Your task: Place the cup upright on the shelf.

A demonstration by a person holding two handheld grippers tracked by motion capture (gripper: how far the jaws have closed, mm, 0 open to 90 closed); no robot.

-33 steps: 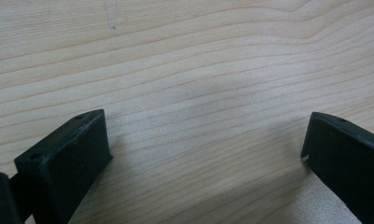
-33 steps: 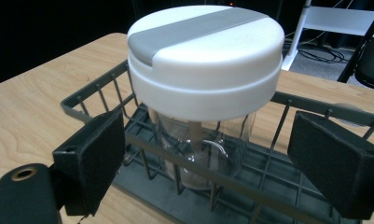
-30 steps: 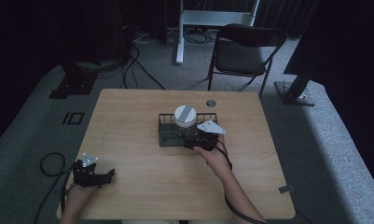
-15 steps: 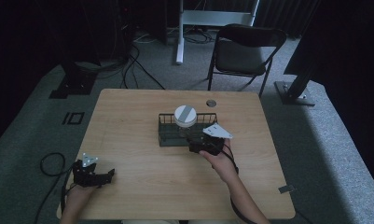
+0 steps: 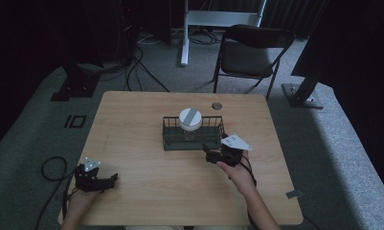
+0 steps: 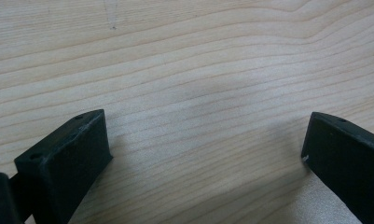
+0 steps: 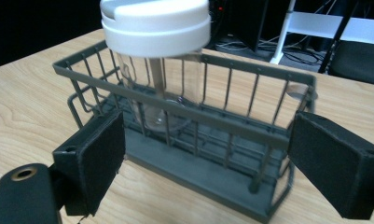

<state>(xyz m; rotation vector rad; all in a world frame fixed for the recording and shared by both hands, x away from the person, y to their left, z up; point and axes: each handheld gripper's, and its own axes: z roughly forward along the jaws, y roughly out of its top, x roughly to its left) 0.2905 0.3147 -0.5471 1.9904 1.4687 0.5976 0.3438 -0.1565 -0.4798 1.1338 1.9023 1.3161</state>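
A dark wire basket (image 5: 213,139) (image 7: 184,107) stands at the middle of the wooden table (image 5: 137,129). Upright in its left part is a clear jar with a white lid (image 5: 190,118) (image 7: 155,21). My right gripper (image 5: 209,154) (image 7: 205,140) is open just in front of the basket's right half, jaws pointing at its near wall, apart from it and holding nothing. My left gripper (image 5: 111,179) (image 6: 203,135) rests open near the table's front left corner, with bare wood between its jaws.
A small round grommet (image 5: 217,105) sits in the tabletop behind the basket. A black folding chair (image 5: 252,52) stands beyond the far edge. Cables (image 5: 50,165) lie on the floor at the left, and a dark stand base (image 5: 299,93) at the right.
My right gripper has drawn back from the basket toward the near edge of the table. The jar, the basket and the left gripper have stayed put.
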